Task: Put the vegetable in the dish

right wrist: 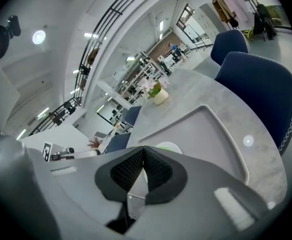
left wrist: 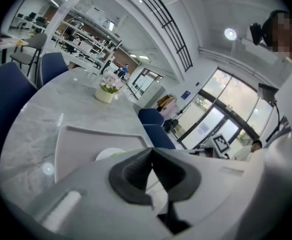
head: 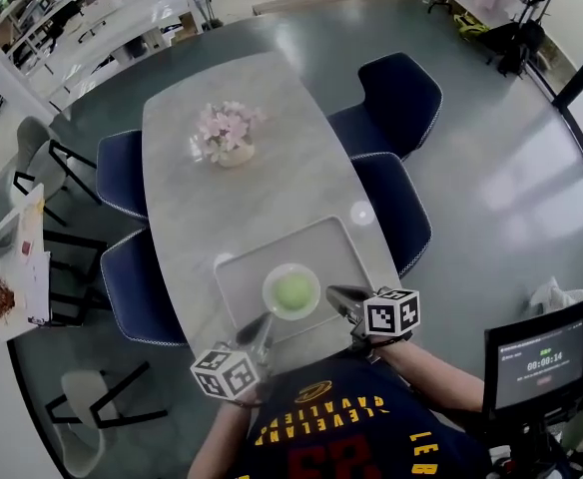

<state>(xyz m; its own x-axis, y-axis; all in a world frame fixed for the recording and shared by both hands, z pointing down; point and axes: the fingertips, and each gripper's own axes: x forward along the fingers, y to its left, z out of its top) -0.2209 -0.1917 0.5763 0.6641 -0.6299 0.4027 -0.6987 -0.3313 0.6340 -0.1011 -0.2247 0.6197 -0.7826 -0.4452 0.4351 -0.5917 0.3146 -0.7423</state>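
Vegetable (head: 293, 291) lies in dish (head: 270, 285) by near edge of worktop (head: 222, 208), so left claw (head: 263, 327) and right claw (head: 334, 293) wait closed, empty.

I see a long grey marble table (head: 222, 168) on a glossy grey floor (head: 501, 178), with dark blue chairs (head: 399, 93) along both its long edges. Beyond its far left corner stand white desks (head: 102, 18). Tall windows (left wrist: 221, 119) and a round ceiling lamp (left wrist: 230, 33) give bright light.

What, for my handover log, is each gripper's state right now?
Left gripper: closed, holding nothing.
Right gripper: closed, holding nothing.
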